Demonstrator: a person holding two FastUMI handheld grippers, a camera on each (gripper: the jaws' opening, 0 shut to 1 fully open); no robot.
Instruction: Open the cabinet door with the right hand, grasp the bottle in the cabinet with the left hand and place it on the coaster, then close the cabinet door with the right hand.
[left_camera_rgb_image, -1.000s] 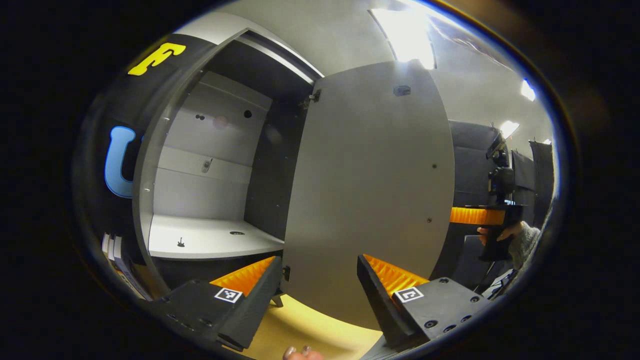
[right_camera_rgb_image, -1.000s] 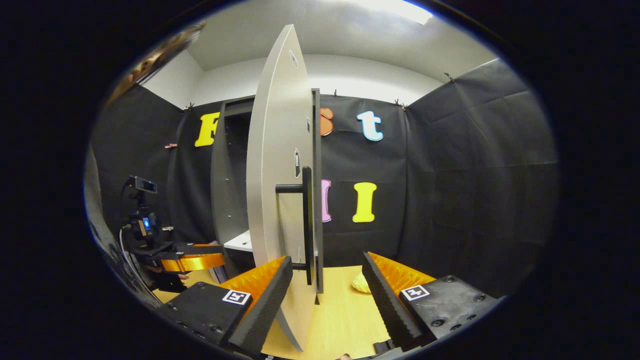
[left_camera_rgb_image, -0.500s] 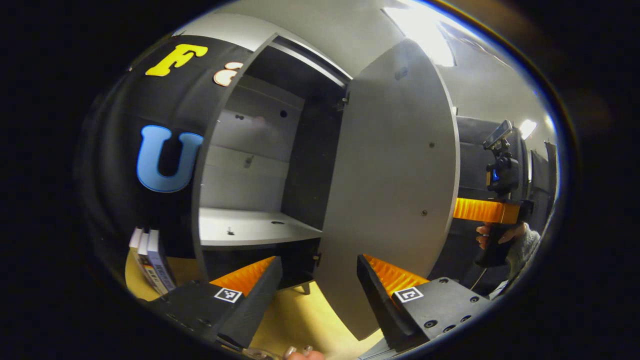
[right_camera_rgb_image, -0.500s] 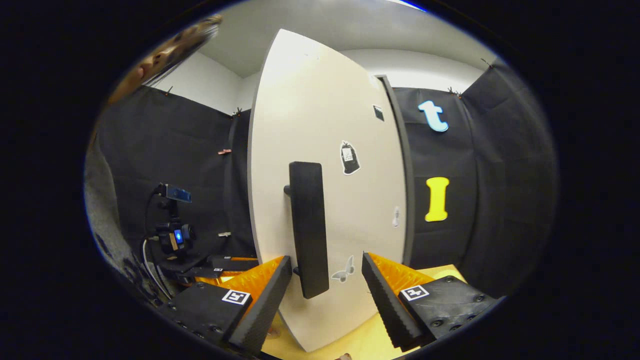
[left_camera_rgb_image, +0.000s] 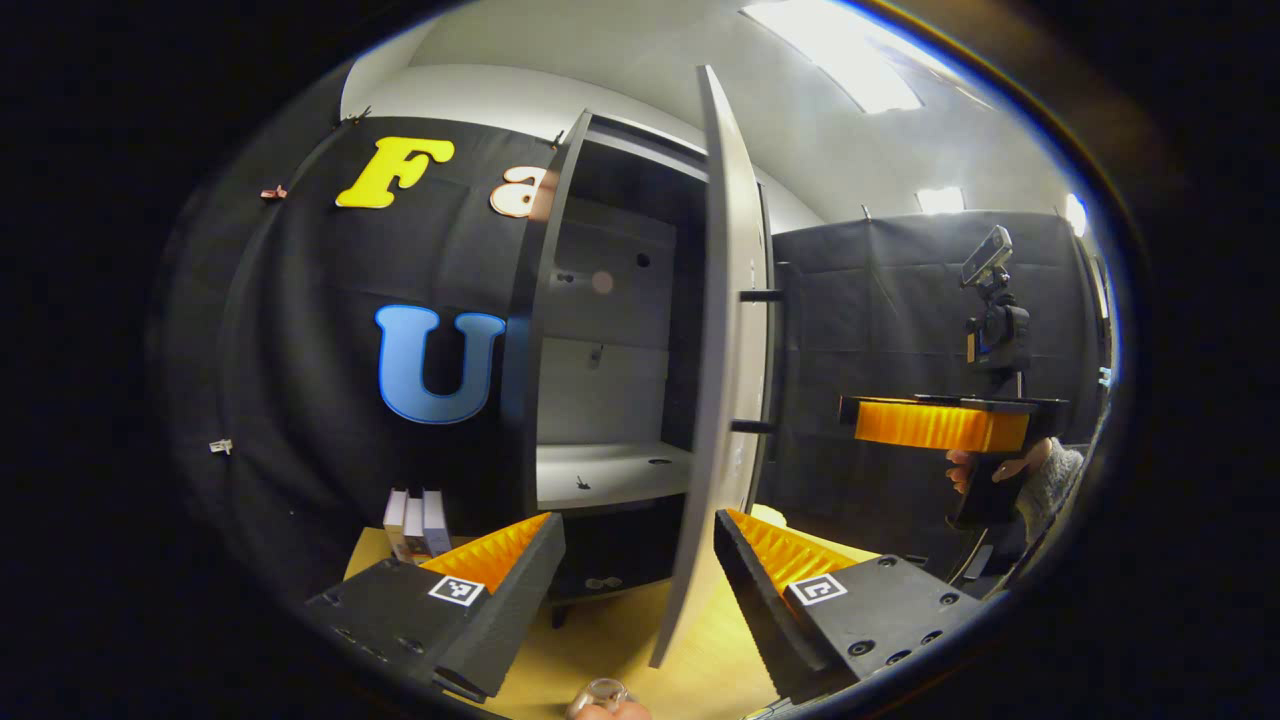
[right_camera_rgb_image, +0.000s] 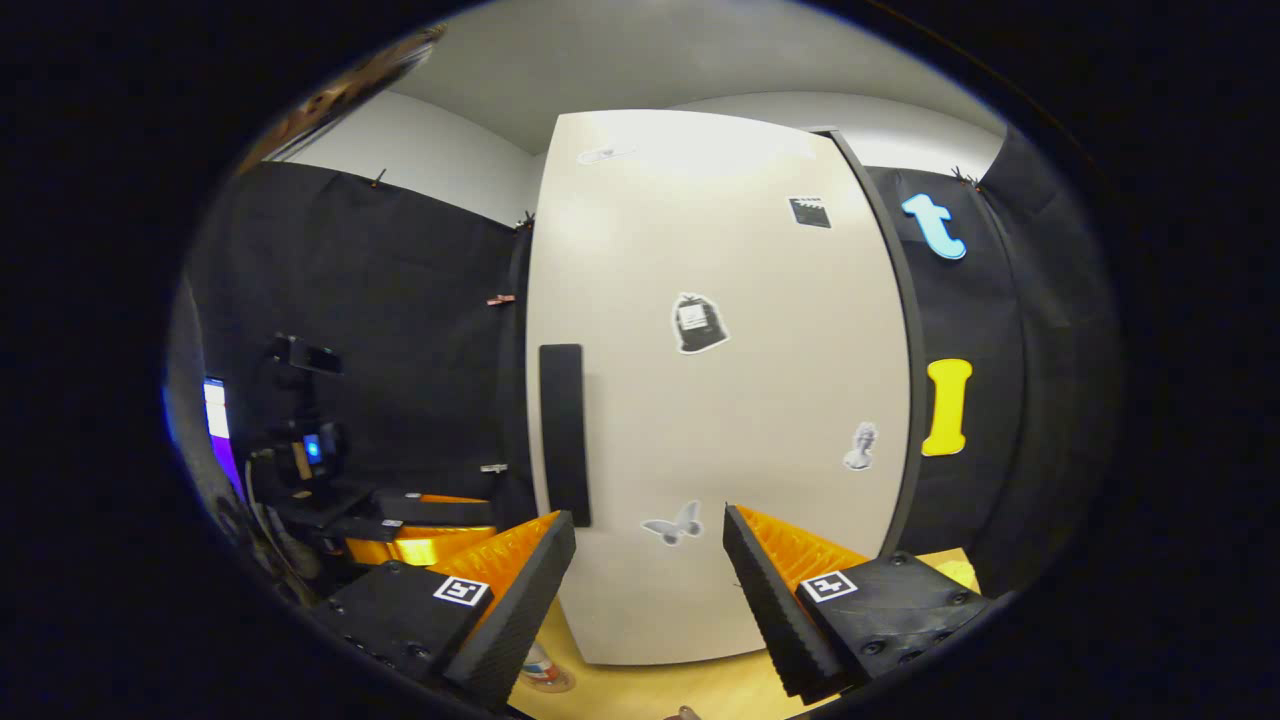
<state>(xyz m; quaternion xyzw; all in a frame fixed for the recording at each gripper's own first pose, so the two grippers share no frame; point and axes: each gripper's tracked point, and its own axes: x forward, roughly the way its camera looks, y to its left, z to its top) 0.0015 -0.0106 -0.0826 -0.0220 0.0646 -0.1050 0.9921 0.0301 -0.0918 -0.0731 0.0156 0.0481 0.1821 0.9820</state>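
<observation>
- Facing the cabinet door (right_camera_rgb_image: 715, 400) almost squarely in the right gripper view, the right gripper (right_camera_rgb_image: 648, 590) has its fingers spread wide at the bottom of the frame, with nothing between them.
- The door's pale outer face fills the middle of that frame; its dark vertical handle (right_camera_rgb_image: 564, 435) sits left of centre, above the gripper's left finger (right_camera_rgb_image: 510, 590) and apart from it.
- Small stickers dot the door face, among them a butterfly sticker (right_camera_rgb_image: 672, 526) low in the middle.
- In the left gripper view the door (left_camera_rgb_image: 718, 370) appears edge-on at centre frame, with the cabinet (left_camera_rgb_image: 610, 330) open just to its left and a pale shelf (left_camera_rgb_image: 610, 472) inside.
- The left gripper (left_camera_rgb_image: 640, 590) is likewise wide open and empty at the bottom of that frame, over the yellow tabletop (left_camera_rgb_image: 600, 650).
- At the bottom edge of the left gripper view, a clear rounded top (left_camera_rgb_image: 600, 692) peeks in; whether it is the bottle, I cannot tell.
- A round, patterned coaster-like disc (right_camera_rgb_image: 545, 672) lies on the tabletop at lower left of centre in the right gripper view.
- Some books (left_camera_rgb_image: 415, 520) stand at lower left of the left gripper view, beside the cabinet.
</observation>
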